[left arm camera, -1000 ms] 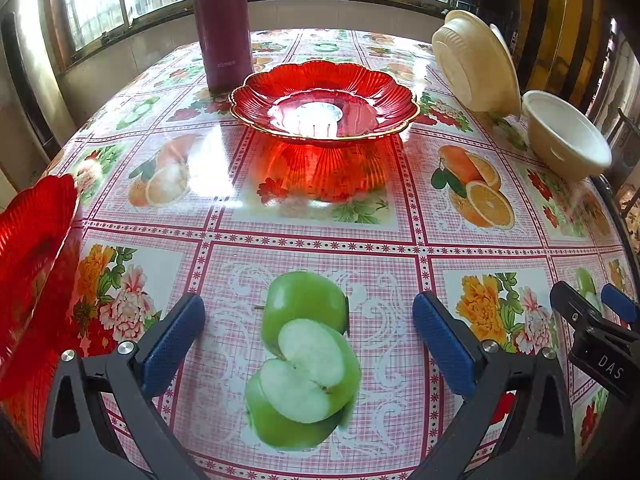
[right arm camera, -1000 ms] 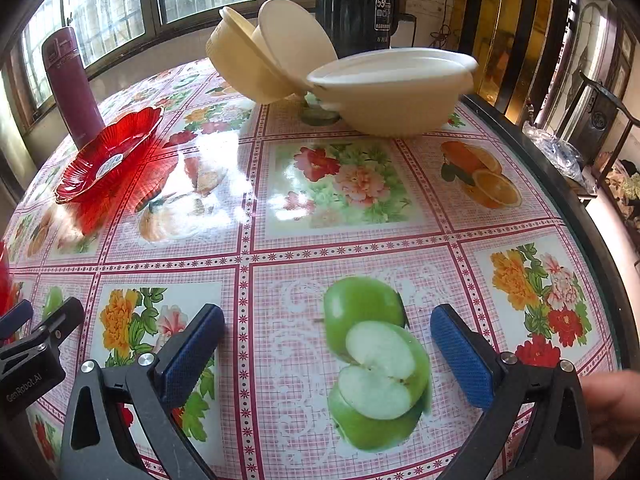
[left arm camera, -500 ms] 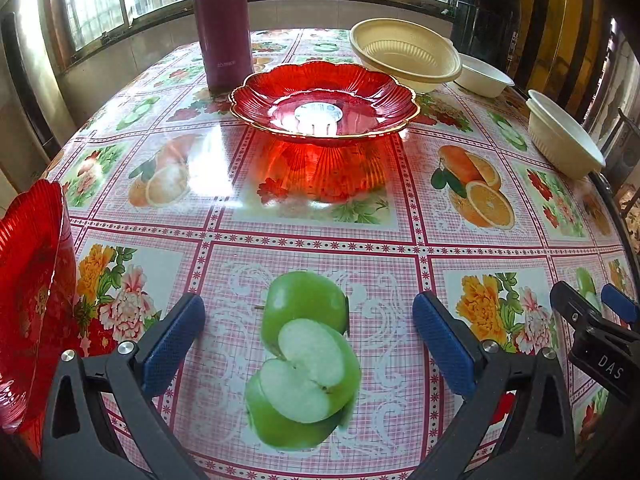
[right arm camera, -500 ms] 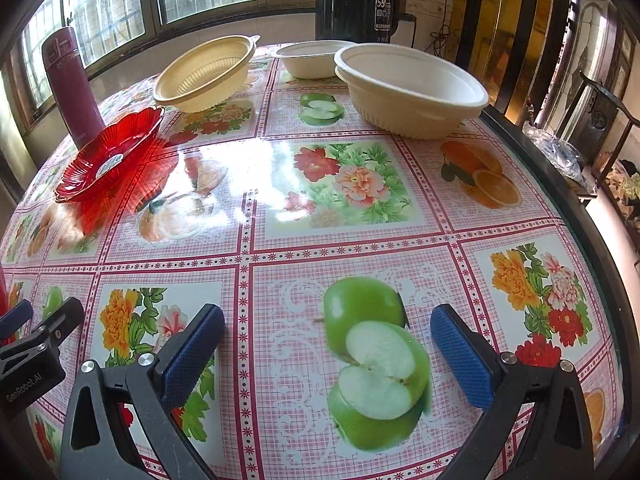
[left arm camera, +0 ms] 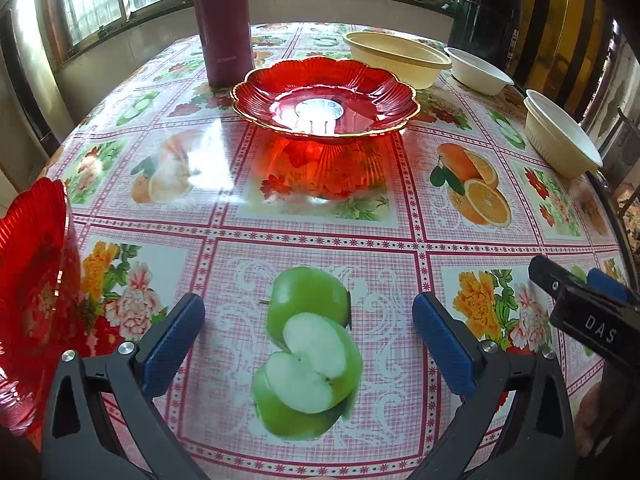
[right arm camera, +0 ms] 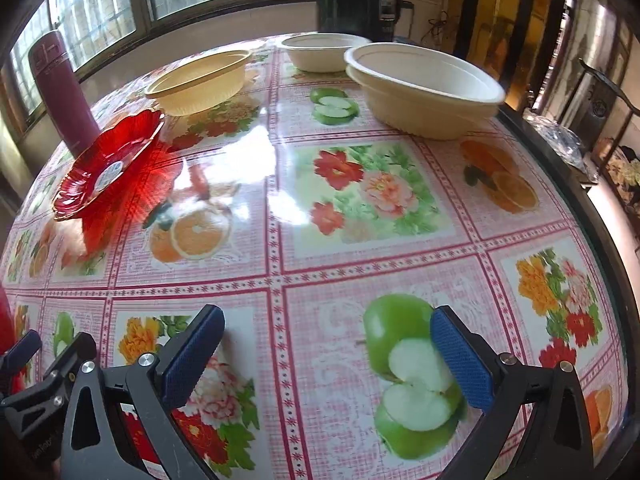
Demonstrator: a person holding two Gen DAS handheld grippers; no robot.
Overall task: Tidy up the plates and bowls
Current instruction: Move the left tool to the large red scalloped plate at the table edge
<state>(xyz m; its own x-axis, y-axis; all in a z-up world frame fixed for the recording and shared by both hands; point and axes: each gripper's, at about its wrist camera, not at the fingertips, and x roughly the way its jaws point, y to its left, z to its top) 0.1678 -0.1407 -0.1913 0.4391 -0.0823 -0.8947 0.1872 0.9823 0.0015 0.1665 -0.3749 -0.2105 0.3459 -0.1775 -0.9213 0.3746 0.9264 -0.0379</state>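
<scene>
Through the left wrist camera I am seeing my left gripper [left arm camera: 308,344] hovering low over the table [left arm camera: 320,236] near its front edge, jaws spread wide and holding nothing, a printed green apple lying between the blue pads [left arm camera: 170,340]. A red glass plate [left arm camera: 326,98] is sitting toward the middle of the table, with a maroon flask [left arm camera: 222,20] standing just behind it at the far edge. A second red plate [left arm camera: 34,292] is showing at the table's left edge, tilted steeply in this view. A tan bowl [left arm camera: 394,62] and a small white bowl [left arm camera: 478,70] are sitting toward the far right corner, and a cream bowl [left arm camera: 562,136] is resting at the right edge. Through the right wrist camera I am seeing my right gripper [right arm camera: 328,360] also gaping wide and empty above the front edge. From here the cream bowl [right arm camera: 426,88] is sitting nearest the right edge, the small white bowl [right arm camera: 320,52] behind it, the tan bowl [right arm camera: 200,82] to its left, and the red glass plate [right arm camera: 110,164] toward the left edge beside the maroon flask [right arm camera: 62,88].
</scene>
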